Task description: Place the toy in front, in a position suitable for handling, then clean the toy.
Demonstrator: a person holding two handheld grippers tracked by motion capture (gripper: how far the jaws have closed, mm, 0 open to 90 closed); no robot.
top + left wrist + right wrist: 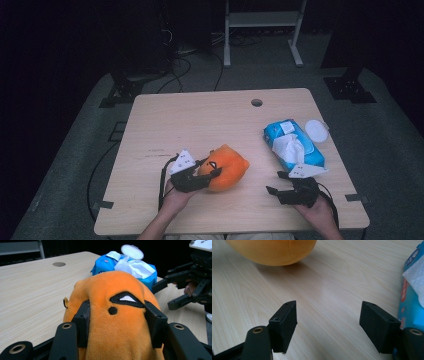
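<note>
We note first what is hidden: in the left gripper view, the near end of the orange plush toy (117,315) is cut off by the lower frame edge, and its underside cannot be seen. In the right gripper view, the toy (274,251) shows as a rounded lower portion cropped by the top edge, and the blue wipes pack (412,290) is cropped at the right.

The toy lies on the bench (200,120), in the near half, slightly left of centre. We read its long axis as running from the left gripper (200,176) toward the far right; its embroidered black eye patch faces upward in the left gripper view.

The left gripper's jaws are clamped on the toy, one pad pressed into each flank. The right gripper (277,183) sits near the front right edge, jaws spread wide with bare bench between them, holding nothing.

The wipes pack (294,144) lies near the right edge, lid flipped open, a white sheet protruding. We see open bench across the far left half, up to the cable hole (256,102).
</note>
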